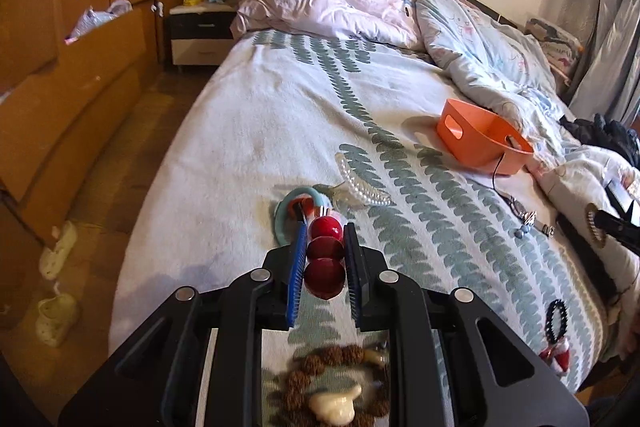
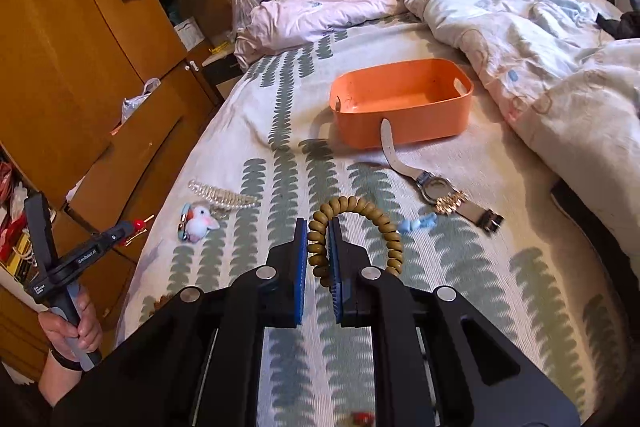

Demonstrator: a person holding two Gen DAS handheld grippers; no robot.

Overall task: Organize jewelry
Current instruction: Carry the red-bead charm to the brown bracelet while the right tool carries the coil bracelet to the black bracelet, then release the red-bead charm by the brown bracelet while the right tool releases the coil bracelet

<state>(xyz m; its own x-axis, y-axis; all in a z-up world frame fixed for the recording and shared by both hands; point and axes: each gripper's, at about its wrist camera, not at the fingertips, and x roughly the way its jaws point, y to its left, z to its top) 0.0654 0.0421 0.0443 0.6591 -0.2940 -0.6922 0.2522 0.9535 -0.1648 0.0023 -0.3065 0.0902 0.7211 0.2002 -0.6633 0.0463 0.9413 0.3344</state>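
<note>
Red glossy beads (image 1: pixel 324 259) are sitting pinched between the left gripper (image 1: pixel 325 239) pads, lifted above the bed (image 1: pixel 260 115), while the right gripper (image 2: pixel 319 251) is clamping one side of an olive bead bracelet (image 2: pixel 352 227), its loop hanging free. Round beads could be rolling out of the pads, and the dangling loop may be snagging the orange bin (image 2: pixel 400 131) rim during the drop.

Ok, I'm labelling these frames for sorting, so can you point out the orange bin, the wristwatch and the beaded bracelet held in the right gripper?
orange bin (image 2: pixel 404 135): right wrist view, on its near outer wall.
wristwatch (image 2: pixel 434 189): right wrist view, on the round case.
beaded bracelet (image 2: pixel 360 206): right wrist view, on the top of the bead loop.
</note>
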